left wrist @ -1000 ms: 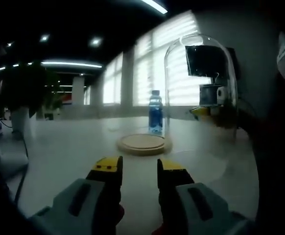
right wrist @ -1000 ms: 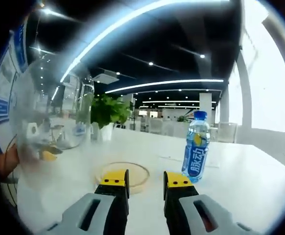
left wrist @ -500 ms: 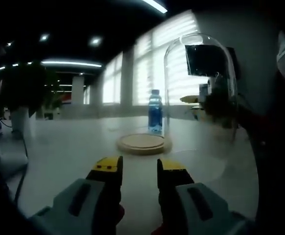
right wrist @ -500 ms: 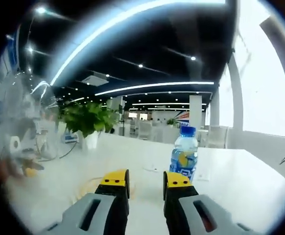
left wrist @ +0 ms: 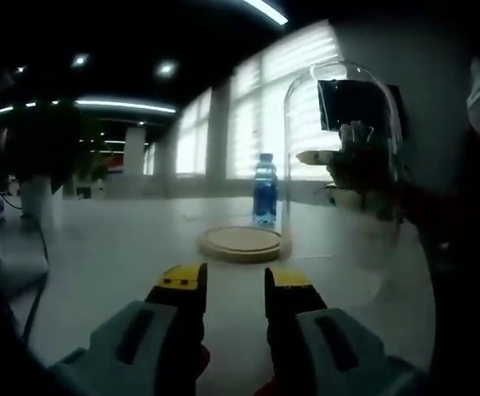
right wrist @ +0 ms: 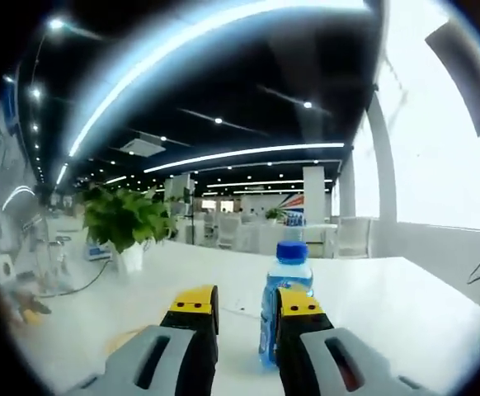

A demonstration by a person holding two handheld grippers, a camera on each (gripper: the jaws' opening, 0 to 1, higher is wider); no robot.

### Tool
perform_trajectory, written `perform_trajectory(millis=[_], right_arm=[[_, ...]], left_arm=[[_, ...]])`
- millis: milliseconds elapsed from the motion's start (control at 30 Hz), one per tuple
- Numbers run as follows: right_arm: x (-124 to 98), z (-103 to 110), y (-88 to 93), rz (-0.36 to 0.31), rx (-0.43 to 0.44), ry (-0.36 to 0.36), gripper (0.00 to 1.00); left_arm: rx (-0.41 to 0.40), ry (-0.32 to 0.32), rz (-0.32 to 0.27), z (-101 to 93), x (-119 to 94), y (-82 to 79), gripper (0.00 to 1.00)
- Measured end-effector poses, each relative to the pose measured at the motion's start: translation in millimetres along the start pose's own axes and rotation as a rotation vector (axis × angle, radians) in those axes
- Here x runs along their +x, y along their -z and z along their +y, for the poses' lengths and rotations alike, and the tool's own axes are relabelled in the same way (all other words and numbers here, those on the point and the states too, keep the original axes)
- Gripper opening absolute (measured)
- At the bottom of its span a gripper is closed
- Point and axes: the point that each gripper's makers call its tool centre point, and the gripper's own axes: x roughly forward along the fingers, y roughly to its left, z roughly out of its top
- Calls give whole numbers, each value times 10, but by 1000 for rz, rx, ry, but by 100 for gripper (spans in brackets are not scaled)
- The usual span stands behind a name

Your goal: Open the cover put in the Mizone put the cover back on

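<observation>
Mizone bottle (right wrist: 283,307): clear, blue-capped, upright, blue label.

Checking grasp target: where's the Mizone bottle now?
The Mizone bottle stands upright on the white table, just ahead of the right gripper; in the left gripper view it's behind the wooden base.

My left gripper (left wrist: 234,280) sits low with its jaws slightly parted and empty, my right gripper (right wrist: 247,304) is likewise parted, empty, reaching forward ahead of me.
</observation>
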Motion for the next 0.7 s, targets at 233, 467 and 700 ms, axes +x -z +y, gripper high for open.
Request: perform_trajectory(millis=[233,467,700], right_arm=[[241,-153,-60,-1,41,38,20],[345,-299,-88,-6,13,79,20],[532,-351,-110,-1,-17,73,20]], left_arm=[[-5,-4,4,11,3,7,23],[-11,-15,7,31,5,13,23],[-10,-11,-10,20,2,-21,23]])
